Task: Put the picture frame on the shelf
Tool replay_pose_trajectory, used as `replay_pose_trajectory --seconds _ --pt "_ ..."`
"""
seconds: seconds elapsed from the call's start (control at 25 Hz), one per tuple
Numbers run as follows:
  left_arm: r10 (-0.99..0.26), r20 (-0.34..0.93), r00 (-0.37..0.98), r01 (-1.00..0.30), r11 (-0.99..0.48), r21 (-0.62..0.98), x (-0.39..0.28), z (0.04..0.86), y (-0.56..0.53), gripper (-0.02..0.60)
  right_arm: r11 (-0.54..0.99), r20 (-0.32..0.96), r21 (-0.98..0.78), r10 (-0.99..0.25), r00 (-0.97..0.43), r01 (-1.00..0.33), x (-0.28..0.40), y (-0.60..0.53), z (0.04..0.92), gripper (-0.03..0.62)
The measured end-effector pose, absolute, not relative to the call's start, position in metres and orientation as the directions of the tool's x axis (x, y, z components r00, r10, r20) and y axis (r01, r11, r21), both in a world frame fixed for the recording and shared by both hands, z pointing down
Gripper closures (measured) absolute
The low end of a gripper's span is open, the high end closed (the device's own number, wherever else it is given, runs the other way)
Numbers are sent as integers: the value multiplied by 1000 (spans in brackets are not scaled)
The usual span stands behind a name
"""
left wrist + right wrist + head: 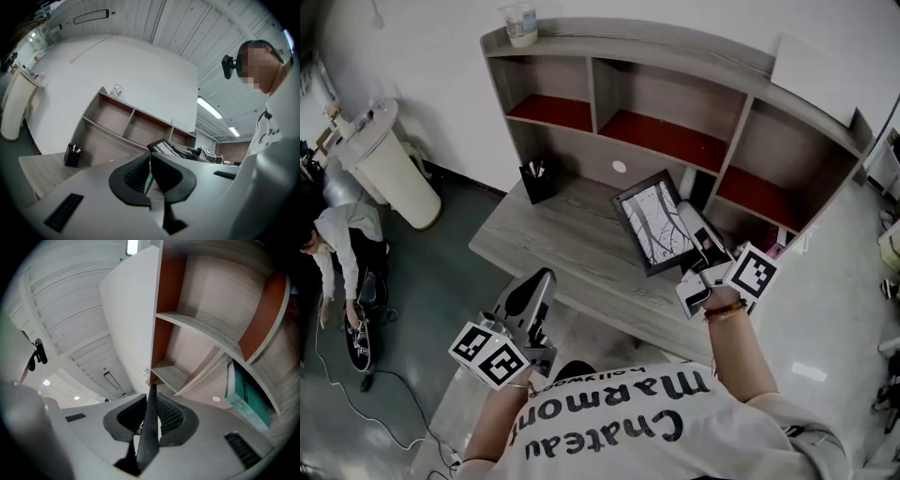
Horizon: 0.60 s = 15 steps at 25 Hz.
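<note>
Picture frame (654, 223): black, pale branch print; tilted over the desk (553, 239), in front of the shelf (675, 94), between its middle and right bays.
Right gripper (698, 248): clenched on the frame's right edge, which shows as a thin dark strip between its jaws in the right gripper view.
Left gripper (542, 281): jaws closed together, nothing between them; held near the desk's near edge, well apart from the frame.
Pen holder (536, 180): far left of desk.
Glass cup (519, 23): on top of the shelf, left end.
</note>
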<state>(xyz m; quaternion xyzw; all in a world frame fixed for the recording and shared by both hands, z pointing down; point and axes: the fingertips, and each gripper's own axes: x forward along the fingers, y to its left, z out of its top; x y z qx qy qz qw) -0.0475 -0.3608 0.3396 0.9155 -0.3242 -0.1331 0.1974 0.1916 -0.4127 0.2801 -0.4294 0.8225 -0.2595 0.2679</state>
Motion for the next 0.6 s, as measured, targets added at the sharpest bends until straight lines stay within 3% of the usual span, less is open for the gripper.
replay_pose_trajectory --seconds 0.6 --pt "-544 -166 822 -446 -797 406 -44 352 -385 563 415 -253 -635 -909 -332 -652 211 -409 279 519"
